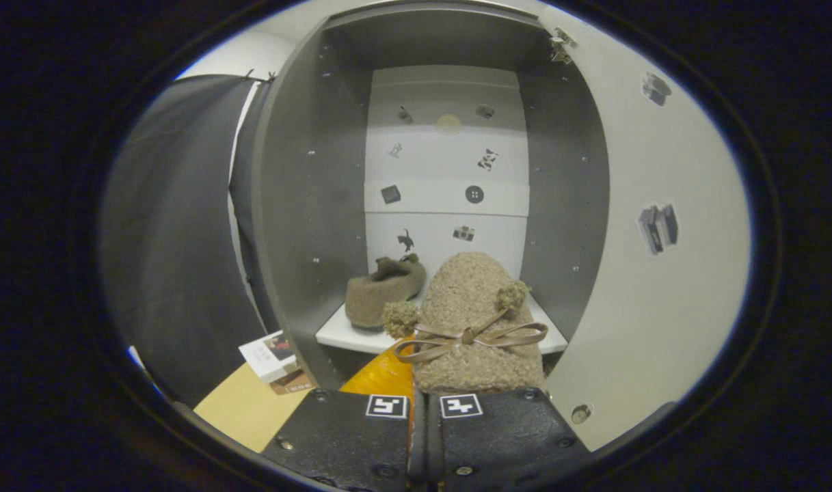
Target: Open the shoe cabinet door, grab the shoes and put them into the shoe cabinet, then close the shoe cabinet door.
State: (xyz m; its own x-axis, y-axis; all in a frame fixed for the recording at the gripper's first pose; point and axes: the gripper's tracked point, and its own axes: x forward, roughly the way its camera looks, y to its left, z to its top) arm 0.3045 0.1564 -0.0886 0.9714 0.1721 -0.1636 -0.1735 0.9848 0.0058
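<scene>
Between the fingers (424, 437), drawn almost together: the heel end of a fuzzy tan slipper (477, 321), gripped from both sides and held just ahead, toe pointing into the open shoe cabinet (306, 205). On top of that slipper: a satin ribbon bow (467, 338) and two small pompoms. Beyond it, on the white bottom shelf (340, 335) inside the cabinet, toward the left wall: a second matching slipper (381, 290), resting flat, apart from the held one. Behind both, on the pale back panel: small dark stickers. To the right, swung wide open: the white cabinet door (648, 287), hinge visible at its top corner, more stickers on its inner face. Below the held slipper: an orange-yellow surface (381, 376). Left of the cabinet, on a tan floor: a small stack of boxes (275, 359), near the dark cloth wall.
</scene>
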